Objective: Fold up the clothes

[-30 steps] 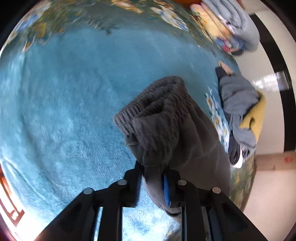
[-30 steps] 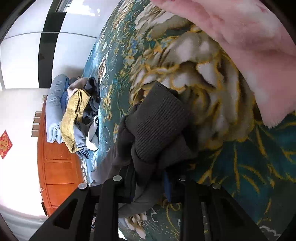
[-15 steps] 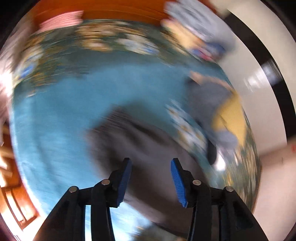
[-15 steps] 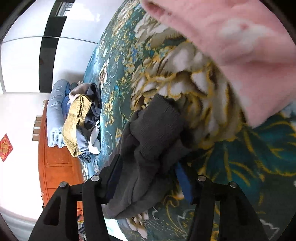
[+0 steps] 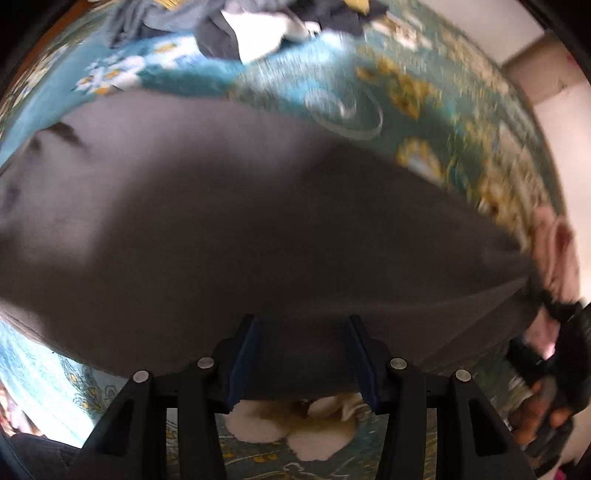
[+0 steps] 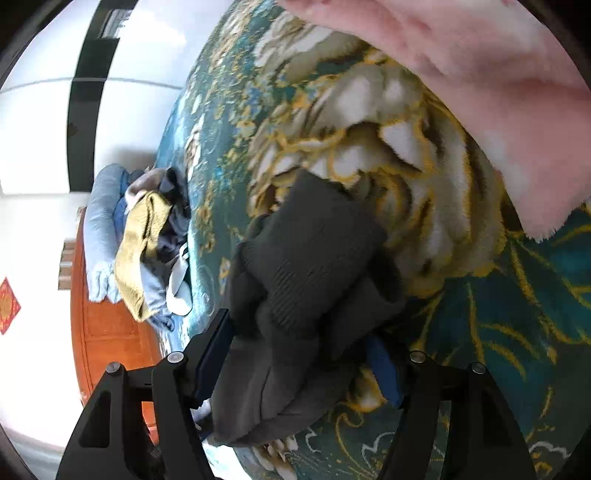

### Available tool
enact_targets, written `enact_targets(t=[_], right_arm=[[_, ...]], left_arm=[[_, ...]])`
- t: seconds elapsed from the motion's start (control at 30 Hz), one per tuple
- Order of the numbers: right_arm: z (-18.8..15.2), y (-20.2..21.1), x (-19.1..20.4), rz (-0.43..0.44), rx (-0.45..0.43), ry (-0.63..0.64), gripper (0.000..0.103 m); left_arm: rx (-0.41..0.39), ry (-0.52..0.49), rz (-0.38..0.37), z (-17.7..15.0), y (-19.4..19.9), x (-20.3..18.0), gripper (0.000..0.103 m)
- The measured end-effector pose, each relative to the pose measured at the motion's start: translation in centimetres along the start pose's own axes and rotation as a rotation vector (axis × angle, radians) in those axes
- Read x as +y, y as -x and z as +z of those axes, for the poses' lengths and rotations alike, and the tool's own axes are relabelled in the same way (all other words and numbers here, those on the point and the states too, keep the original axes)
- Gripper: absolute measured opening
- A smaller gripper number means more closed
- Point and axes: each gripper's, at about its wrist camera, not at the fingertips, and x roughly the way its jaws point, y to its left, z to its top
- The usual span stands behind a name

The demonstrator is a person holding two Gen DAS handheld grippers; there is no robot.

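Bedroom: floral blanket (image 6: pixel 480 314) (clothes pile (image 6: pixel 147 251) beside).

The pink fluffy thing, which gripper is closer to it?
Right. The right gripper sits just below the pink fluffy thing; the left gripper sees it off at the far edge.

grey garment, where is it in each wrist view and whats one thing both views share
Left wrist: the grey garment fills the middle, spread across the floral blanket, ahead of the open left gripper.
Right wrist: bunched at lower centre, between the open right gripper's fingers.
Shared landmark: the clothes pile, top edge there, left side here.
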Motion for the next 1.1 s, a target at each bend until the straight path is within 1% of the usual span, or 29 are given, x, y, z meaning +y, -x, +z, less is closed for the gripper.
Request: enact_targets(t=[0.1,0.13,0.17,0.2,0.27,0.3,0.33,0.37,0.4,0.43,0.5,0.6,0.7,0.8,0.87,0.93,1.03,1.1], right_arm=[[-0.1,-0.2,-0.1,-0.006,-0.020,-0.023,0.070],[-0.1,-0.2,0.1,-0.012,-0.023,-0.027,0.068],[-0.2,-0.2,0.2,-0.018,-0.026,-0.030,0.057],[-0.2,-0.2,0.4,-0.024,-0.029,-0.034,0.054],[-0.3,0.0,0.8,-0.038,-0.039,-0.031,0.037],[-0.3,0.2,1.2,-0.046,-0.044,-0.024,0.037],[-0.4,0.4,1.9,-0.062,-0.048,0.001,0.034],[-0.5,0.7,2.7,-0.078,-0.052,0.026,0.033],[-0.6,0.9,3.5,-0.093,-0.056,0.051,0.032],[-0.6,1.3,4.4,-0.099,-0.061,0.079,0.032],[-1.0,2.2,7.5,-0.124,-0.079,0.190,0.031],[-2.7,2.5,13.7,-0.165,-0.108,0.422,0.031],[-5.3,1.9,20.0,-0.200,-0.118,0.663,0.031],[-9.0,-0.6,24.9,-0.251,-0.107,0.865,0.031],[-11.7,-3.1,27.1,-0.280,-0.071,0.958,0.031],[-13.8,-5.4,28.4,-0.319,-0.038,1.024,0.031],[-17.3,-9.5,30.0,-0.415,-0.007,1.144,0.031],[-19.3,-12.1,30.2,-0.483,0.015,1.216,0.031]], left_arm=[[0.044,0.014,-0.001,0.0,-1.2,0.4,0.052],[0.044,0.012,-0.001,-0.1,-1.2,0.4,0.053],[0.044,0.006,0.001,-0.2,-1.2,0.2,0.054],[0.044,-0.004,0.004,-0.3,-1.2,0.1,0.056],[0.045,-0.030,0.016,-0.7,-1.2,-0.4,0.057],[0.042,-0.032,0.016,-0.8,-1.1,-0.4,0.058],[0.033,-0.024,0.002,-0.8,-0.9,-0.3,0.058],[0.016,0.001,-0.037,-0.8,-0.3,0.2,0.058],[-0.017,0.044,-0.103,-0.7,0.6,1.0,0.058],[-0.056,0.086,-0.150,-0.6,1.5,1.8,0.058],[-0.179,0.199,-0.235,-0.5,4.3,4.5,0.058],[-0.320,0.383,-0.375,-1.2,7.7,9.5,0.058],[-0.432,0.542,-0.513,-2.1,10.6,14.7,0.058],[-0.512,0.631,-0.598,-3.8,12.7,18.5,0.060],[-0.556,0.642,-0.594,-5.0,14.2,20.0,0.061],[-0.588,0.652,-0.579,-6.0,15.2,21.3,0.062],[-0.608,0.675,-0.565,-6.9,15.5,22.8,0.064],[-0.602,0.693,-0.575,-7.0,15.0,23.3,0.064]])
